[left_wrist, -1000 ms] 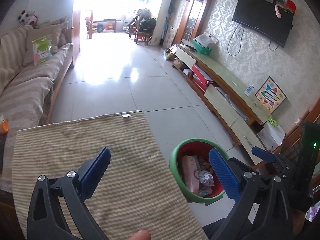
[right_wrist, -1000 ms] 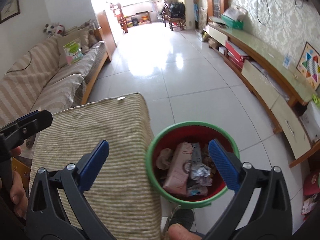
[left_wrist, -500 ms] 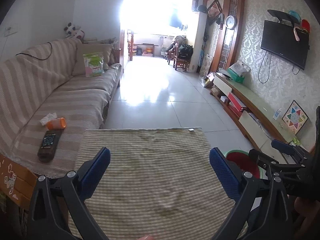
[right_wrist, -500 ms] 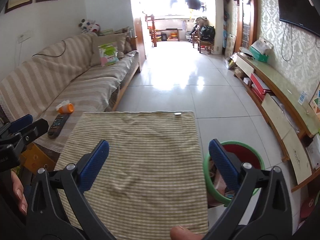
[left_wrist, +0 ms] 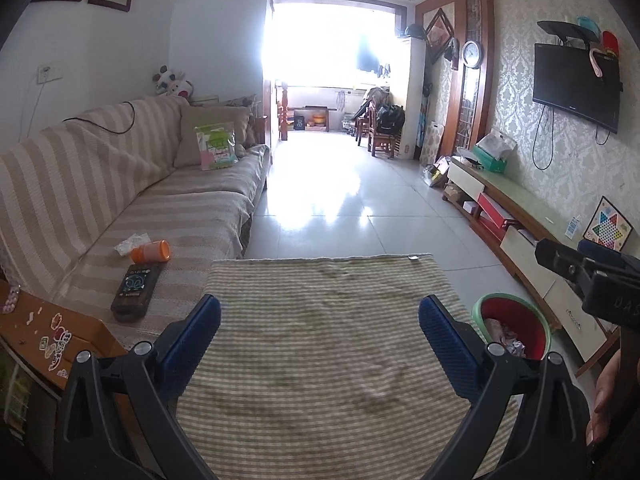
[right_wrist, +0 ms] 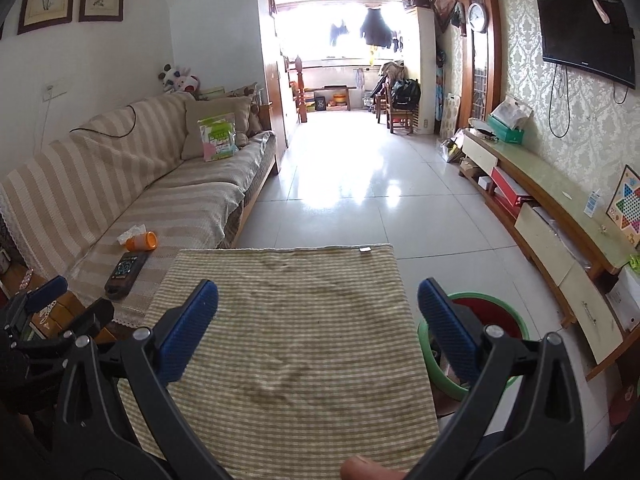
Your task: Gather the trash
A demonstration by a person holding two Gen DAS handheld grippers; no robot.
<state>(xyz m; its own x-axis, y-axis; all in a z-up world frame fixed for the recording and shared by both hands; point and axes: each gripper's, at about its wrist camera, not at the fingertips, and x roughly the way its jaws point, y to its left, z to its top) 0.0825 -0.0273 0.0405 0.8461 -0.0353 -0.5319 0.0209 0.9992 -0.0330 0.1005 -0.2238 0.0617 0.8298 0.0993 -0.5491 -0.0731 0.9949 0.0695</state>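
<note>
A red bin with a green rim (left_wrist: 513, 330) stands on the floor right of the striped-cloth table (left_wrist: 328, 340); it holds crumpled trash. It also shows in the right wrist view (right_wrist: 504, 312), partly behind a finger. My left gripper (left_wrist: 320, 336) is open and empty above the cloth. My right gripper (right_wrist: 318, 320) is open and empty above the same cloth. On the sofa lie a white crumpled tissue (left_wrist: 132, 242) and an orange cup (left_wrist: 152, 251) on its side, also in the right wrist view (right_wrist: 142, 241).
A dark remote (left_wrist: 136, 286) lies on the sofa (left_wrist: 120, 184) at left. A wooden side table with stickers (left_wrist: 48, 332) is at near left. A long TV cabinet (left_wrist: 520, 216) runs along the right wall. Tiled floor (left_wrist: 340, 196) stretches ahead.
Both views have swung left and tilted up, away from the bin towards the table and sofa. The bin has slid to the right edge of both views. Both grippers stay open.
</note>
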